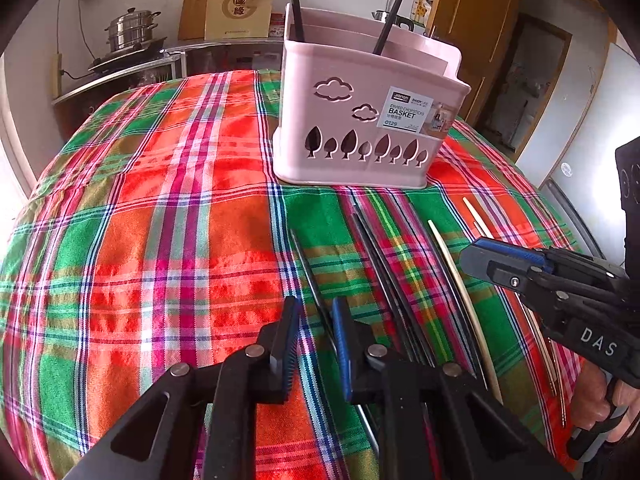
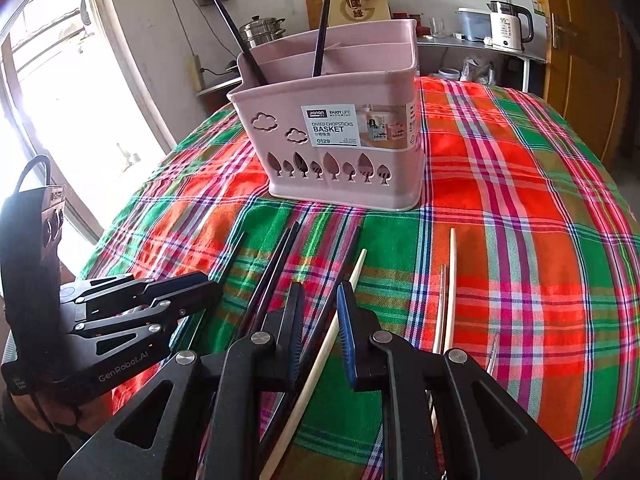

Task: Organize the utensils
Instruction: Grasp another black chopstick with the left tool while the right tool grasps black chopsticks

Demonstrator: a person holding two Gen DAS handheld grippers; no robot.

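Observation:
A pink chopstick basket [image 1: 360, 120] [image 2: 340, 140] stands on the plaid tablecloth with two black chopsticks [image 1: 295, 0] [image 2: 324, 20] upright in it. Several black chopsticks [image 1: 384, 264] [image 2: 276, 268] and pale wooden chopsticks [image 1: 460, 280] [image 2: 451, 280] lie on the cloth in front of it. My left gripper [image 1: 316, 328] is open, straddling a thin dark chopstick [image 1: 308, 264]; it also shows in the right wrist view [image 2: 192, 292]. My right gripper [image 2: 322, 320] is open around a pale chopstick [image 2: 344, 300] lying on the cloth; it also shows in the left wrist view [image 1: 480, 256].
The plaid-covered table [image 1: 160, 240] drops off at its left and right edges. Behind it stand a steel steamer pot [image 1: 132, 30], a paper bag [image 1: 240, 10], a kettle [image 2: 510, 26] on a shelf and a wooden door [image 2: 580, 60].

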